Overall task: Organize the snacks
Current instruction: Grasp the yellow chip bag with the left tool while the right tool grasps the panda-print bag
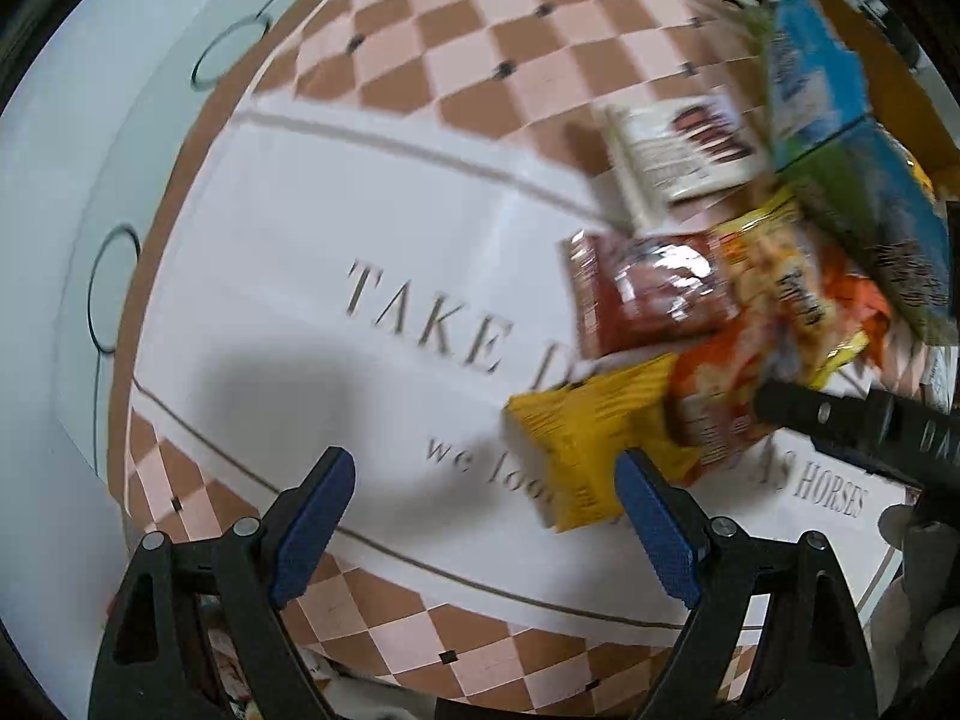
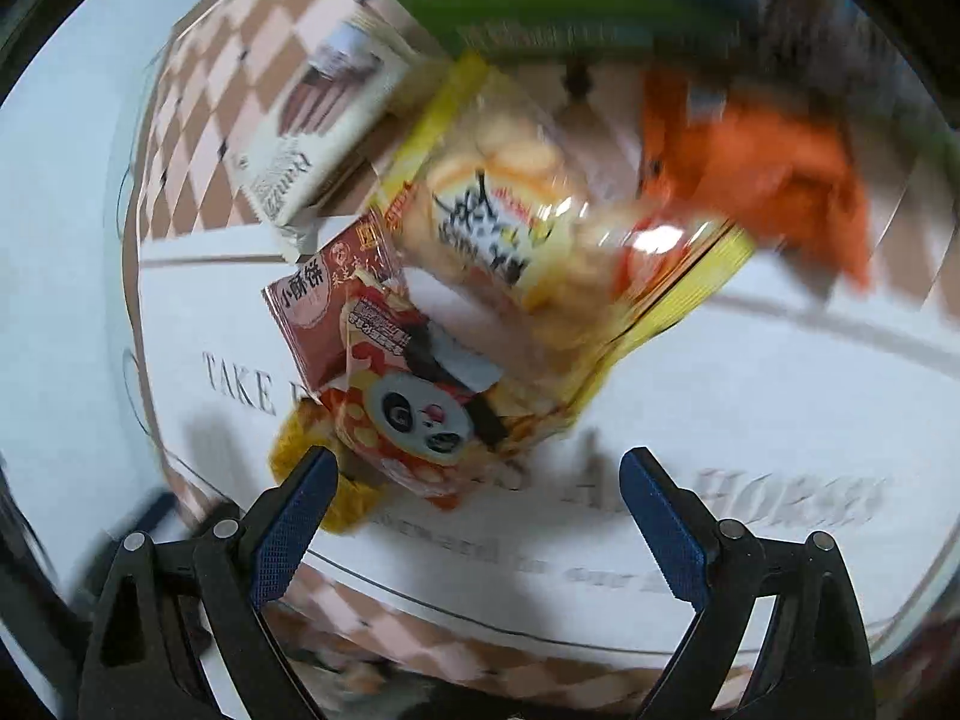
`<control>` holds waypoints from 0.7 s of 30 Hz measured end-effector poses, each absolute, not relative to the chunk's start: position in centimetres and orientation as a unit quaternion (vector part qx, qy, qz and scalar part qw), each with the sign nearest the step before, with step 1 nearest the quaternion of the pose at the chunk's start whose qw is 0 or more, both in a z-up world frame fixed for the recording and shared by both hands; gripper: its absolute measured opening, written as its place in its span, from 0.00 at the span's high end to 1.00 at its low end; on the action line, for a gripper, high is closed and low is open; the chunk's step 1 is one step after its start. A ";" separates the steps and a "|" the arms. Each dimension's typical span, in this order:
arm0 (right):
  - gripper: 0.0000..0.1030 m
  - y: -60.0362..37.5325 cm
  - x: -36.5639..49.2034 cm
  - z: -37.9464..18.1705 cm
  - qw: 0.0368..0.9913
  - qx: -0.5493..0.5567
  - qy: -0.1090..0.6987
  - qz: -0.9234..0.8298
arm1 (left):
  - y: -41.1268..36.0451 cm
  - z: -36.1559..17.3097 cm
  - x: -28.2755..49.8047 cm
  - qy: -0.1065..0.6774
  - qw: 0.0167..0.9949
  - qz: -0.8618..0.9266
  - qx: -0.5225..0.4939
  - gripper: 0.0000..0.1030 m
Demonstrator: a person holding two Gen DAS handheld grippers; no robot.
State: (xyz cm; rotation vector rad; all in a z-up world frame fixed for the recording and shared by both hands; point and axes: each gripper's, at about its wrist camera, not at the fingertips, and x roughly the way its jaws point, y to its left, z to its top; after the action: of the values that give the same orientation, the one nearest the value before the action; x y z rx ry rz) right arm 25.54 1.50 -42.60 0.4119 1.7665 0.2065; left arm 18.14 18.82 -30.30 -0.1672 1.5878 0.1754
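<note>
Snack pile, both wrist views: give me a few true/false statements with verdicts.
1. Both grippers are empty, fingers spread. True: left gripper, right gripper.
2. The snacks lie on a plain blue cloth. False: a checkered mat with printed text.
3. The panda packet overlaps the yellow packet. True.
4. The brown-red packet is clamped in the left gripper. False: it lies on the mat.
5. The white box lies beyond the brown-red packet. True.

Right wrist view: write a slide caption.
Open right gripper above a pile of snack packets on a checkered mat.
</note>
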 end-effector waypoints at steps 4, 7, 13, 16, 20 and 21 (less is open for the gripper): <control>0.06 2.5 25.1 -45.0 0.582 0.250 0.772 0.058 | 20.2 -32.3 17.1 0.726 0.674 0.083 -0.108 0.14; 0.32 3.8 25.1 -45.9 0.582 0.242 0.775 0.045 | 21.0 -33.4 16.6 0.734 0.659 0.082 -0.145 0.14; 0.42 3.3 24.6 -44.8 0.592 0.193 0.780 0.060 | 21.4 -35.0 16.3 0.741 0.631 0.064 -0.222 0.14; 0.42 2.0 24.0 -44.3 0.590 0.156 0.790 0.067 | 20.8 -35.7 16.7 0.744 0.618 0.050 -0.249 0.14; 0.43 0.7 22.5 -44.4 0.583 0.107 0.802 0.071 | 19.8 -37.0 17.2 0.749 0.604 0.040 -0.270 0.14; 0.43 0.3 22.2 -44.4 0.579 0.105 0.805 0.070 | 19.6 -37.2 17.4 0.749 0.602 0.038 -0.274 0.14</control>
State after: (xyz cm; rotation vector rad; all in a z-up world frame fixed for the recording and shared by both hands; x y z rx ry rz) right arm 22.22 0.29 -44.45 0.2450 1.8829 0.1641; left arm 17.38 19.56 -37.22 -0.6339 1.7363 0.0869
